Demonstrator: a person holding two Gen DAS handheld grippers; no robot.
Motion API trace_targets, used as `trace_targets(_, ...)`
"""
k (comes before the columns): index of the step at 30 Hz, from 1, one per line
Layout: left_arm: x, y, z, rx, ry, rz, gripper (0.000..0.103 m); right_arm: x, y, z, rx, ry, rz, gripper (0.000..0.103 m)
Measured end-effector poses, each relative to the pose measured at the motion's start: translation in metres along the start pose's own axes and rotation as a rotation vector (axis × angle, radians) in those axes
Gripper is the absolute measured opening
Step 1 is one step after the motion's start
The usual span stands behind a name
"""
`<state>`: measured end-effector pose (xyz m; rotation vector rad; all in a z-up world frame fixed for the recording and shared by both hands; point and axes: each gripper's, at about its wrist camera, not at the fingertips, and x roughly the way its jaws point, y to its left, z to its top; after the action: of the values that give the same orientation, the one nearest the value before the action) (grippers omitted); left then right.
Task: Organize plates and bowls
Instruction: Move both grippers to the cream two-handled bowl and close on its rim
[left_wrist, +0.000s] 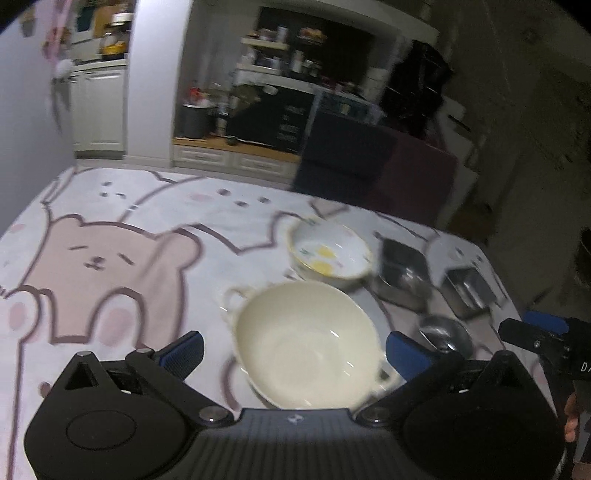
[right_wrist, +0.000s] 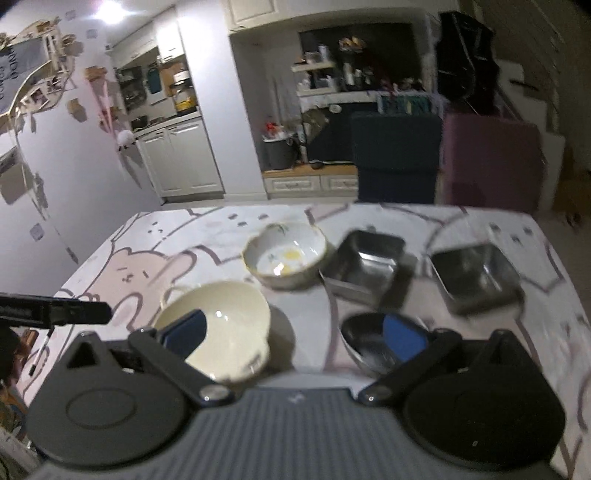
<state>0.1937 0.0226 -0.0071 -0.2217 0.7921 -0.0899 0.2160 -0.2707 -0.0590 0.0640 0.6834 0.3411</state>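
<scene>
Two grippers hung over the table (left_wrist: 110, 206), and both had their blue fingers spread as wide as they could go. The left gripper (left_wrist: 295, 349) held nothing; the cream bowl with two little handles (left_wrist: 306, 343) showed between its fingers, but they did not touch it. The right gripper (right_wrist: 295, 338) held nothing too. Its left finger (right_wrist: 186, 332) showed in front of the cream bowl (right_wrist: 229, 328), and its right finger (right_wrist: 404, 336) in front of a small round shiny bowl (right_wrist: 369, 343), with no grip on either.

The bowls sat on a cloth with pink bears (right_wrist: 133, 269). Behind the cream bowl stood a white bowl with yellow spots and a gold edge (right_wrist: 284, 254). To the right of it were two square metal dishes (right_wrist: 369, 266), one beside the other (right_wrist: 476, 277). The round shiny bowl sat in front of them, near the cream bowl but apart from it.
</scene>
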Motion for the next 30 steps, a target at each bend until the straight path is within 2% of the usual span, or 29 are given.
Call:
trace_targets(5,0.009,0.022,0.012,-0.040,-0.025,0.041,0.103,0.037,0.013,0.029,-0.031,0.007,0.044,0.103)
trace_targets(11,0.035,0.037,0.017,-0.047,-0.010,0.113,0.103,0.082,0.016,0.042,-0.006,0.040,0.071,0.103)
trace_targets(15,0.057,0.042,0.018,-0.057,0.057,0.082,0.103,0.097,0.017,0.038,-0.027,0.050,0.068,0.103)
trace_targets(19,0.071,0.042,0.017,-0.038,0.063,0.035,0.103,0.118,0.016,0.036,-0.042,0.068,0.102,0.103)
trace_targets(22,0.082,0.043,0.019,-0.061,0.085,-0.015,0.103,0.128,0.023,0.035,-0.062,0.045,0.042,0.103)
trace_targets(24,0.088,0.048,0.020,-0.097,0.100,-0.042,0.103,0.135,0.026,0.033,-0.082,0.060,0.038,0.103)
trace_targets(28,0.104,0.055,0.021,-0.136,0.156,-0.028,0.100,0.155,0.028,0.029,-0.090,0.160,0.050,0.103)
trace_targets(29,0.108,0.057,0.020,-0.143,0.180,-0.031,0.093,0.160,0.024,0.027,-0.056,0.192,0.061,0.102)
trace_targets(30,0.111,0.058,0.019,-0.148,0.201,-0.033,0.090,0.164,0.021,0.026,-0.015,0.219,0.069,0.093)
